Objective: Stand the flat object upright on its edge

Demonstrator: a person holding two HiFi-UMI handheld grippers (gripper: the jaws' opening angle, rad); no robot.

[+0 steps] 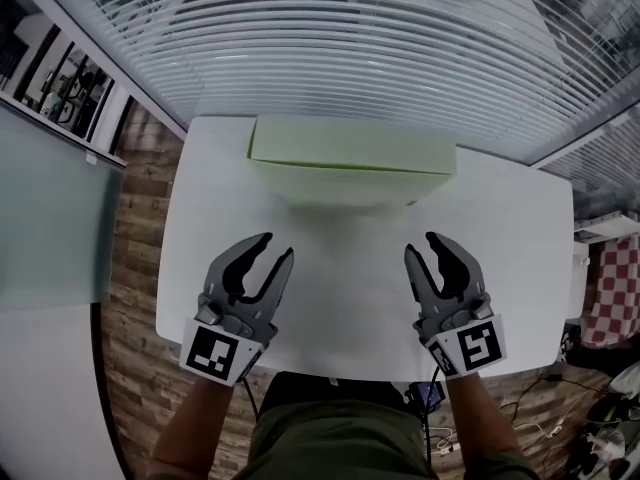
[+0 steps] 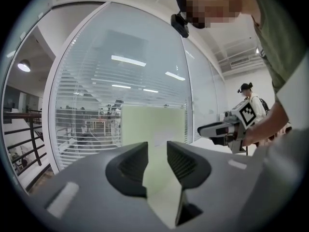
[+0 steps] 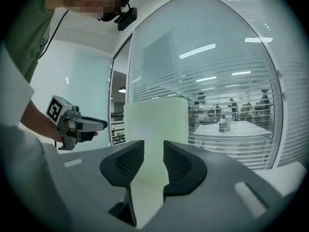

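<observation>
A pale green flat board [image 1: 350,153] stands upright on its long edge at the back of the white table [image 1: 510,268], close to the glass wall. It also rises beyond the jaws as the green board [image 2: 152,124] in the left gripper view and the green board [image 3: 154,122] in the right gripper view. My left gripper [image 1: 275,249] hovers near the table's front edge, well short of the board, open by a narrow gap with nothing between its fingers. My right gripper [image 1: 423,245] mirrors it at the front right, also open and empty. Neither touches the board.
A glass wall with white blinds [image 1: 380,48] runs right behind the table. Wooden floor [image 1: 135,298] shows at the left, cables [image 1: 530,428] and a red checkered cloth [image 1: 612,288] at the right. A person [image 2: 248,98] stands in the background.
</observation>
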